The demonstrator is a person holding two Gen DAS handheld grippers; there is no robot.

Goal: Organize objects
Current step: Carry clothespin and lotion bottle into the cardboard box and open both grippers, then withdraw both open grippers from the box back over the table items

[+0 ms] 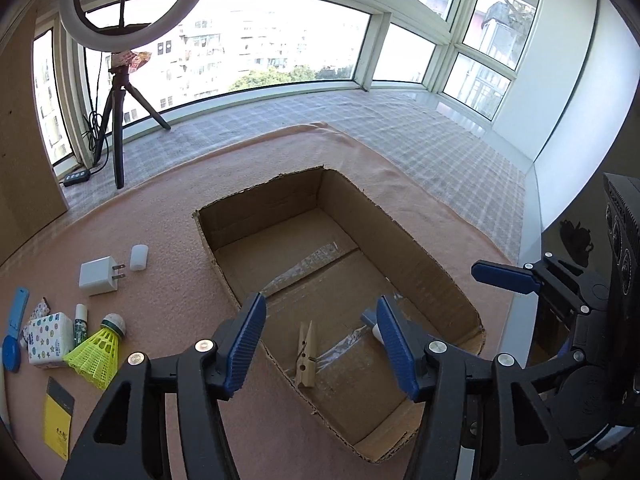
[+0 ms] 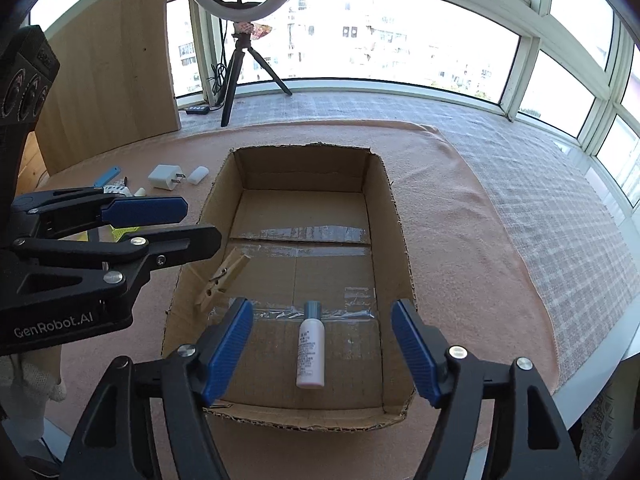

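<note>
Open cardboard box [image 2: 394, 216] sits on a pink cloth [image 2: 460, 208], both grippers hang over its near end. Left gripper [image 1: 320, 344] has its jaws spread wide, nothing between the pads; a wooden clothespin [image 1: 306, 354] lies on the box floor right below the gap, loose, leaning by the left wall in the right wrist view. Right gripper [image 2: 322, 348] is also wide open and empty; a small white bottle [image 2: 310, 354] with a blue cap lies flat on the box floor directly under its gap, cap pointing away, not touched by either finger. Left of the box on the cloth: white charger plug [image 1: 98, 276], small white cylinder [image 1: 139, 257], yellow shuttlecock [image 1: 98, 354], patterned tissue pack [image 1: 47, 338], small tube [image 1: 80, 326], blue tool [image 1: 14, 328], yellow card [image 1: 58, 420]. Ring light on a tripod [image 2: 240, 68] stands by the window.
</note>
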